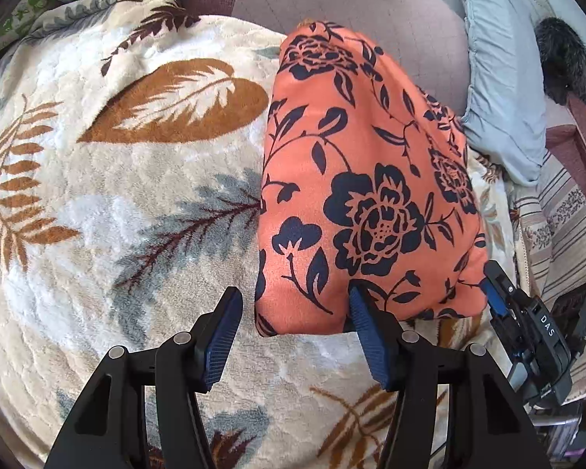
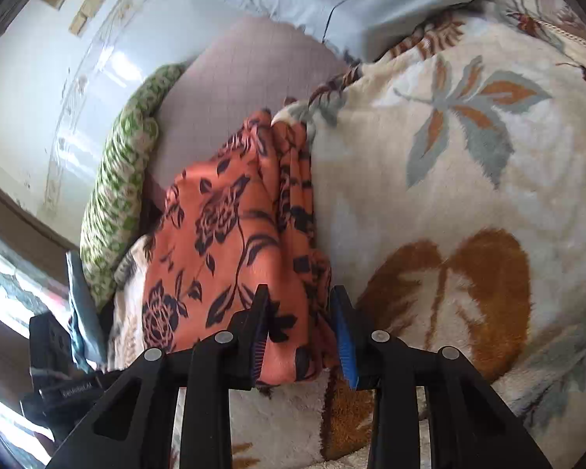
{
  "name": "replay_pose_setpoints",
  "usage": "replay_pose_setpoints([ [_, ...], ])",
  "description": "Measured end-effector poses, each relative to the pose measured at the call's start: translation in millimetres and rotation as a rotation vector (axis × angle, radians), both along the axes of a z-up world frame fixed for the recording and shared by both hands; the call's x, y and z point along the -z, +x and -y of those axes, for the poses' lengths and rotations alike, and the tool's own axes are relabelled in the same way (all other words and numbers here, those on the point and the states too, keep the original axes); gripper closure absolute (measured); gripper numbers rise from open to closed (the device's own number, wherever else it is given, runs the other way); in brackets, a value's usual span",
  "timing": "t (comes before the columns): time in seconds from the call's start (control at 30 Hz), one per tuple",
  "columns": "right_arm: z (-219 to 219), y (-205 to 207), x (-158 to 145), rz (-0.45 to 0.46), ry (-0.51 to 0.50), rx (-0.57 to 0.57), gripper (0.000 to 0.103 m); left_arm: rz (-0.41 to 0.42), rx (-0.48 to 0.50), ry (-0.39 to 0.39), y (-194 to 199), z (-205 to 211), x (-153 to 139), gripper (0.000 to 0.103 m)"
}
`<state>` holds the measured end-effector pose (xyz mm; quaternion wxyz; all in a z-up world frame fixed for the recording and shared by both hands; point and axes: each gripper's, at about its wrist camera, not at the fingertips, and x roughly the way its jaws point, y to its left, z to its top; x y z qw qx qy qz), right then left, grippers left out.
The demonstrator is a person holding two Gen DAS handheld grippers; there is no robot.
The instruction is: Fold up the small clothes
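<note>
An orange garment (image 1: 355,179) with dark blue flowers lies folded on a cream leaf-print blanket (image 1: 117,195). My left gripper (image 1: 293,308) is open at the garment's near left corner, one finger on the blanket, the other against the cloth edge. My right gripper shows in the left wrist view (image 1: 492,289) at the garment's near right corner. In the right wrist view my right gripper (image 2: 301,312) has its jaws part closed around a bunched edge of the garment (image 2: 222,234).
A pink mattress (image 1: 351,4) lies beyond the garment. A light blue pillow (image 1: 500,90) and a striped cloth (image 1: 558,211) are at the right. A green patterned pillow (image 2: 125,179) lies by the wall.
</note>
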<state>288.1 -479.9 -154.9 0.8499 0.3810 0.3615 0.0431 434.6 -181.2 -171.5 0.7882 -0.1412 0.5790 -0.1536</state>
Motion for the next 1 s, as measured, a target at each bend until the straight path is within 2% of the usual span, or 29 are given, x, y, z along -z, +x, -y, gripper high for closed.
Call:
replay_pose_setpoints([
  [0.1,9,2,-7,0.034,0.028,0.021,0.048,0.011,-0.031,-0.025,2,-14,-12,0.047],
  [0.13,9,6,-7,0.033,0.048,0.011,0.046,0.006,-0.040,-0.035,7,-18,-13,0.047],
  [0.3,-1,25,-8,0.028,0.045,-0.023,0.046,-0.049,-0.085,-0.106,44,-21,-3,0.047],
  [0.47,-15,65,-21,0.062,-0.055,-0.087,0.046,-0.014,-0.042,-0.016,79,0,-6,0.046],
  [0.57,-27,104,-11,-0.048,-0.154,-0.137,0.046,0.004,-0.020,0.018,94,12,-7,0.045],
  [0.6,-34,118,-5,-0.101,-0.184,-0.198,0.067,0.009,-0.011,0.038,97,18,-5,0.045],
  [0.63,-40,125,-5,-0.113,-0.219,-0.234,0.087,0.013,0.000,0.055,100,21,-4,0.045],
  [0.7,-42,124,-16,-0.047,-0.253,-0.248,0.087,0.028,0.021,0.062,106,26,-3,0.045],
  [0.73,-40,126,-16,-0.061,-0.253,-0.252,0.083,0.026,0.031,0.056,109,27,-2,0.045],
  [0.8,-23,129,-5,-0.095,-0.152,-0.231,0.073,0.002,0.035,0.024,117,22,2,0.043],
  [0.87,-1,127,6,-0.114,-0.024,-0.186,0.054,-0.012,0.027,-0.020,122,13,5,0.044],
  [0.9,6,126,10,-0.119,0.009,-0.162,0.043,-0.002,0.020,-0.023,123,9,5,0.045],
  [0.93,11,126,13,-0.120,0.027,-0.155,0.035,0.011,0.009,-0.017,124,5,5,0.045],
  [1.0,12,128,23,-0.110,0.086,-0.200,0.033,0.018,0.000,-0.019,125,2,9,0.045],
])
